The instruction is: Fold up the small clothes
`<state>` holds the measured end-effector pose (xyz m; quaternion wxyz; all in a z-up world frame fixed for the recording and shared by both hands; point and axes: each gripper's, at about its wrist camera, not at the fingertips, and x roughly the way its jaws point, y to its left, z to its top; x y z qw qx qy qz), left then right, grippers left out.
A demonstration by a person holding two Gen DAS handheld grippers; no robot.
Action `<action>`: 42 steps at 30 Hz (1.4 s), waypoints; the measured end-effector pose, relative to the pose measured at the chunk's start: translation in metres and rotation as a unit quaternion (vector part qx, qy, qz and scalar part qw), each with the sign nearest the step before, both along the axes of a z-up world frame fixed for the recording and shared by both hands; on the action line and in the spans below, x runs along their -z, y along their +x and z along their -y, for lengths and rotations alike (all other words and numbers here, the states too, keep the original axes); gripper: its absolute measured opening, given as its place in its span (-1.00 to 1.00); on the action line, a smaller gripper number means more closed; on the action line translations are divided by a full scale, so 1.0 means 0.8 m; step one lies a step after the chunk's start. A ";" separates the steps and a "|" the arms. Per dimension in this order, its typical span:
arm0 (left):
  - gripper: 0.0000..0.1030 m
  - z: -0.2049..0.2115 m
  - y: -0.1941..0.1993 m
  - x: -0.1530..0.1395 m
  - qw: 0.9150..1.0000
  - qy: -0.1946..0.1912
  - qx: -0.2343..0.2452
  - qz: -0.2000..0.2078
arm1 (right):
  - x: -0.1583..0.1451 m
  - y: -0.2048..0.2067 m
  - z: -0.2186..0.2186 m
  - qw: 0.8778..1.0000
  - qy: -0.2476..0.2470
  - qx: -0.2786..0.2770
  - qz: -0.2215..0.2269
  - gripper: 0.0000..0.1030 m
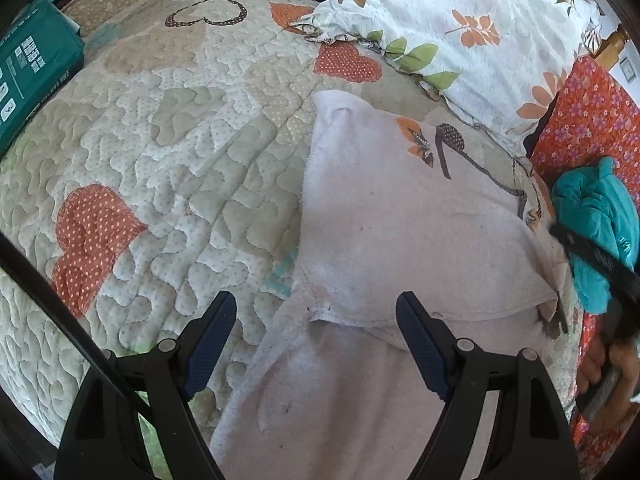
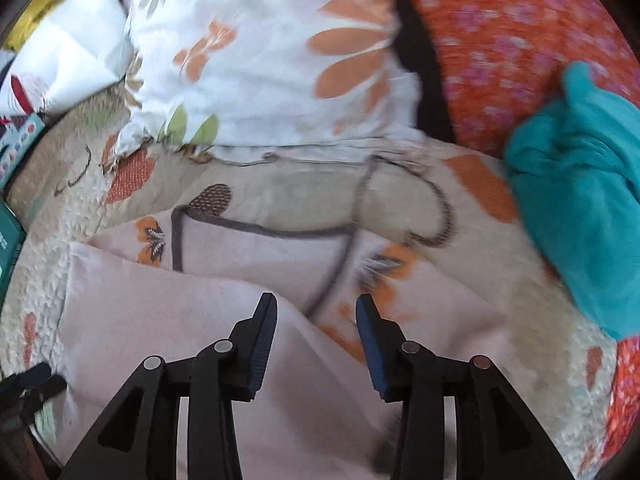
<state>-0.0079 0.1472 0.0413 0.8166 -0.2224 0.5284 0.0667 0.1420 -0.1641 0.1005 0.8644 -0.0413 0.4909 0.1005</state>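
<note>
A pale pink small garment [image 1: 400, 220] with an orange butterfly print and grey trim lies partly folded on a quilted bedspread [image 1: 160, 140] patterned with hearts. My left gripper [image 1: 316, 300] is open just above the garment's folded hem, and nothing sits between its pads. The right wrist view, which is blurred, shows the same pink garment [image 2: 160, 320] under my right gripper [image 2: 317, 300]. That gripper is open, its pads apart over a fold and gripping no cloth. A crumpled teal garment [image 1: 596, 216] [image 2: 580, 200] lies to the right of the pink one.
A white pillow [image 1: 460, 20] [image 2: 260, 60] with orange flowers lies beyond the garment. Orange floral fabric [image 1: 592, 112] [image 2: 500, 40] lies at the right under the teal garment. A green box [image 1: 32, 76] rests at the bed's left edge. A person's hand [image 1: 604, 364] shows at the right.
</note>
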 end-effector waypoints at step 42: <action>0.57 -0.021 -0.011 -0.002 0.999 0.042 -0.026 0.000 | 0.008 -0.190 0.077 0.998 0.030 0.036 0.033 0.14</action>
